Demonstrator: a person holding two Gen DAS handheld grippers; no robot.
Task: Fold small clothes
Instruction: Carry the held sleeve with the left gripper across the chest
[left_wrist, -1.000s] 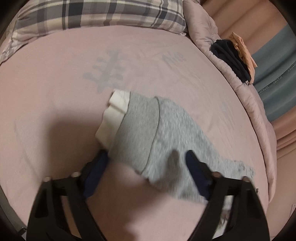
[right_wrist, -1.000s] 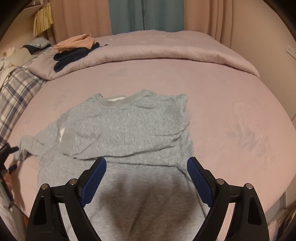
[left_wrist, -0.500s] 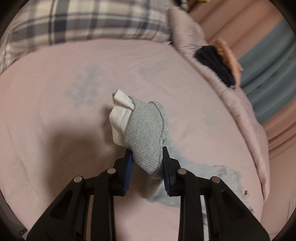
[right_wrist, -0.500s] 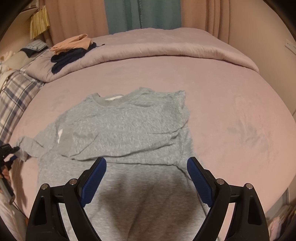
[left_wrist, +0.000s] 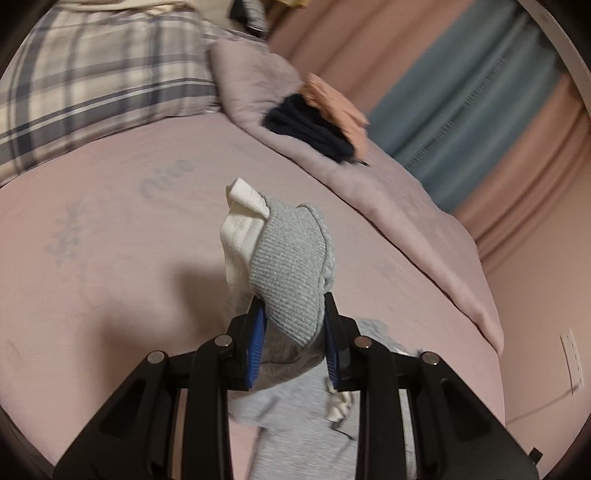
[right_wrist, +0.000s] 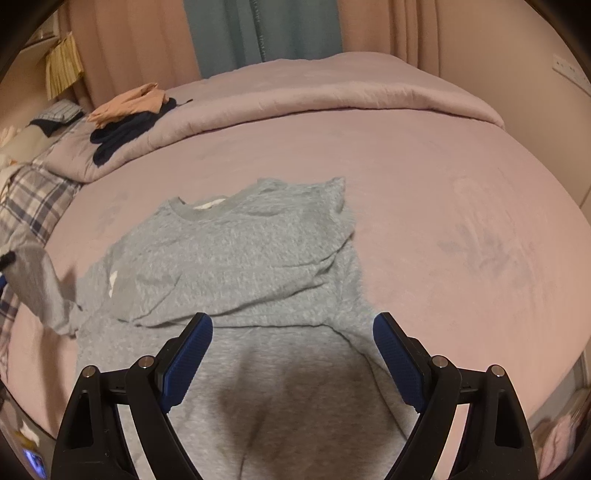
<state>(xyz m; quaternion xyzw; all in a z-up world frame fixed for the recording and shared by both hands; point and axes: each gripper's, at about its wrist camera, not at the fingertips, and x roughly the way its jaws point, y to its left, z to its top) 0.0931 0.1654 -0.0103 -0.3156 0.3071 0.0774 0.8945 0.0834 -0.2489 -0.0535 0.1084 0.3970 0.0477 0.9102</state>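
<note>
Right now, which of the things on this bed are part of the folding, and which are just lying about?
In the job:
- grey sweatshirt, spread on the bed
- its sleeve cuff, pinched in the left hand-held gripper
- right hand-held gripper, open above the hem

Lying about:
- dark garment and peach garment on the rolled duvet
- plaid pillow
- curtains

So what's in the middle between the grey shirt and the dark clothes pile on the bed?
Only bare pink bed sheet, seen in the right wrist view, separates the grey shirt from the dark clothes on the folded blanket.
</note>
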